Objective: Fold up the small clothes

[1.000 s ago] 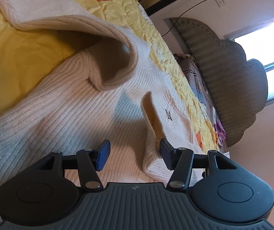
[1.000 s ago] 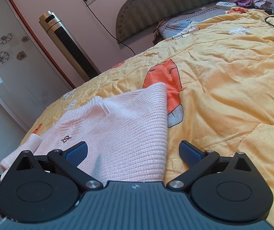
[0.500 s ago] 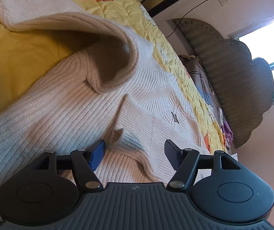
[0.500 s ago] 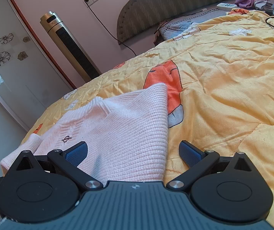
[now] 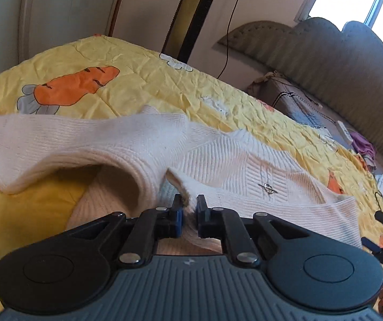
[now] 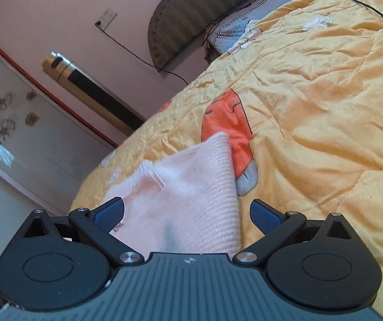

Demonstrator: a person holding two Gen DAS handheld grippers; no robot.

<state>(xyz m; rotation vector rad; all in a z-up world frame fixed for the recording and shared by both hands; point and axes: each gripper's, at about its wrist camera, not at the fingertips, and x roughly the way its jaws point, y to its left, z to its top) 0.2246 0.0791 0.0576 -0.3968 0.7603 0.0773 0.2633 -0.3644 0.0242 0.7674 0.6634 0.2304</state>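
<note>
While the cream knit sweater point(image 5: 218, 155) lies spread on the yellow carrot-print quilt point(image 5: 137, 80), the left gripper point(image 5: 189, 208) has just closed its jaws and pinches a raised fold of the sweater's edge between its blue pads. The right gripper point(image 6: 187, 211) stands with jaws wide apart over a lifted corner of the sweater point(image 6: 191, 187), whose knit lies between the fingers but is not pressed. Beyond the sweater, at the quilt's far end, stands a grey padded headboard point(image 5: 325, 53).

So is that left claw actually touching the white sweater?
Touching. In the left wrist view the left gripper has just closed, its jaws pinching a raised fold of the white knit sweater between the pads.
</note>
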